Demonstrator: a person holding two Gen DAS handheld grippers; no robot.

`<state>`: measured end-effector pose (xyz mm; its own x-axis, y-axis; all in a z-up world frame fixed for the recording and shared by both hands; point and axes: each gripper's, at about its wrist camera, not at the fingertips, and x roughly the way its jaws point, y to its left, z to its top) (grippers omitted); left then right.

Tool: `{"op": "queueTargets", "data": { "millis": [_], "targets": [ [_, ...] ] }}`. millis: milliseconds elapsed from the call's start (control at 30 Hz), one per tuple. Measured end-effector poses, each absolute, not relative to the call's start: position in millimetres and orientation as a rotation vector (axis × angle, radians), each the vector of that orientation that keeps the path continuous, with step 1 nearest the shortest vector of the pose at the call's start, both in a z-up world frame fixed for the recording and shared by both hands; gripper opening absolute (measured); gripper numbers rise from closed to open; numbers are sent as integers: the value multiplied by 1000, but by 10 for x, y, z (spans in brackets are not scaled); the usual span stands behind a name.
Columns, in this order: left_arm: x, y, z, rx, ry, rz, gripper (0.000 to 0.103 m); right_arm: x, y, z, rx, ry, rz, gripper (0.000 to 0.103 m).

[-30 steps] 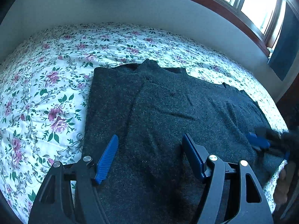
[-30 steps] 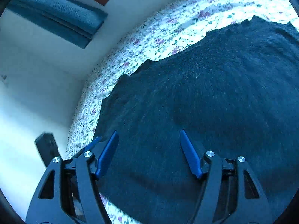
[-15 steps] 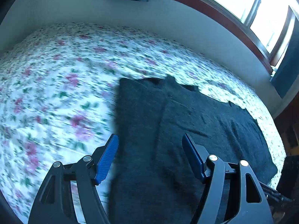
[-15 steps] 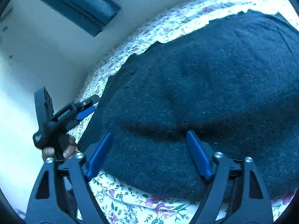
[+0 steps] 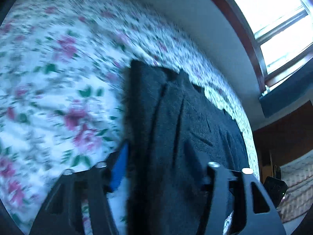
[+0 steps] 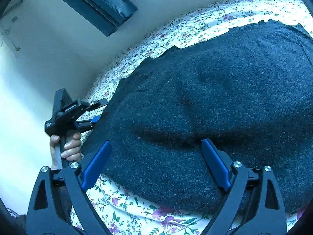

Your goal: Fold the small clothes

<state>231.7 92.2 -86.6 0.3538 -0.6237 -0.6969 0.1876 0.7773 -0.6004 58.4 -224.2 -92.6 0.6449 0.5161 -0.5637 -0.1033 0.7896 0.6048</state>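
Left wrist view is smeared. We see the left tool (image 5: 156, 160) closing astride the dark sweater's (image 6: 215, 101) edge; whether its pads touch, we cannot tell. The sweater lies flat on the floral bed (image 6: 137, 215). The right tool (image 6: 156, 164) is opening wide, pads apart above the hem.

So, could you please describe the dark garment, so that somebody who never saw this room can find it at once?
Look at the bed with the floral sheet, under the window. On it lies the dark knitted sweater, spread flat. It is the only plain charcoal thing on the white cloth with its pink flowers and green leaves.
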Motion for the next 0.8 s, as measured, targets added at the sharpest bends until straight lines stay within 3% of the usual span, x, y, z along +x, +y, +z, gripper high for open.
{"op": "queueTargets", "data": {
  "millis": [267, 433, 800],
  "targets": [
    [2380, 628, -827, -366, 1102, -532, 41, 580, -2265, -939, 570, 798, 377, 93],
    [2314, 508, -751, -263, 1088, -438, 17, 581, -2270, -943, 570, 798, 380, 93],
    [2282, -48, -72, -167, 1067, -371, 14, 580, -2286, -938, 562, 793, 389, 94]
  ]
}}
